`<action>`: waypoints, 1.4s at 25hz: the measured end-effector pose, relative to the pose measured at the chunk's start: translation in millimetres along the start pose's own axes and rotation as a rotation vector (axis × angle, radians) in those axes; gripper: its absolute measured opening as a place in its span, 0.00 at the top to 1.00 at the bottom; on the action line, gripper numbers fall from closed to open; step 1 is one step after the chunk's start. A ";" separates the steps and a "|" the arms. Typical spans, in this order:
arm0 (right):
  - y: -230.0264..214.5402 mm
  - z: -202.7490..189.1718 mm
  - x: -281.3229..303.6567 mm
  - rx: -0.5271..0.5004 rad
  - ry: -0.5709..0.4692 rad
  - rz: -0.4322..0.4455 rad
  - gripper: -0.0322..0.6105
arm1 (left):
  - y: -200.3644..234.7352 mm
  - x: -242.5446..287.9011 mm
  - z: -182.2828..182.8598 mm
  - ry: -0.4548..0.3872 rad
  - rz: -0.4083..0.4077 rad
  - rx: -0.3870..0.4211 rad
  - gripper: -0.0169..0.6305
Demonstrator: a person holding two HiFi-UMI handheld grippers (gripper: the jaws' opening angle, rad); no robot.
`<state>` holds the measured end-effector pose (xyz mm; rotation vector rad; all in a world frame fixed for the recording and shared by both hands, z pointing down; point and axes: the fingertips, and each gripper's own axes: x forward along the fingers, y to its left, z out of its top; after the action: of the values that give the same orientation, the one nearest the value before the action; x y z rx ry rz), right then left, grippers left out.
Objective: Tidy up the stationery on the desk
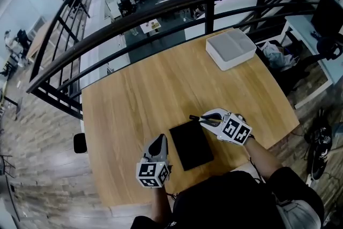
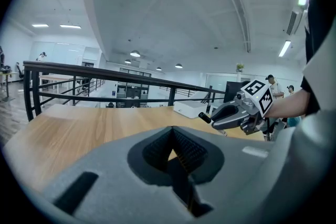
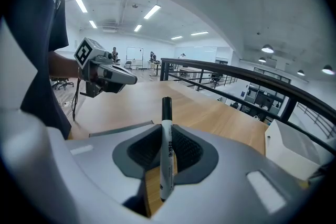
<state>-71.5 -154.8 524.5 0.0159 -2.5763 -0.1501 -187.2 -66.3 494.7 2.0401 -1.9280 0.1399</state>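
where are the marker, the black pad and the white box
marker [image 3: 166, 149], right gripper view, on its white barrel between the jaws
black pad [image 1: 191, 145], head view, middle of its top face
white box [image 1: 231, 49], head view, centre of its lid

Nothing legible in any view. The marker pen [image 3: 166, 149] has a short column of dark print on its white barrel, but it's too small and blurred to read. The tag cubes [image 1: 236, 130] carry only black-and-white square code patterns, no letters or digits.
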 end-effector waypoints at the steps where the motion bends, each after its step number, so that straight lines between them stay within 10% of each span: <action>1: 1.2 -2.8 -2.3 0.010 0.001 -0.007 0.83 | -1.7 0.4 -2.3 0.004 -0.002 0.000 0.97; 35: 30.3 -105.8 -5.8 0.901 0.022 -0.266 0.83 | -24.6 -2.5 -28.9 0.057 -0.067 0.046 0.98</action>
<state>-9.7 -135.4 613.7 0.6793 -2.3887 0.9027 -158.7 -54.4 517.0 2.1035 -1.8370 0.2253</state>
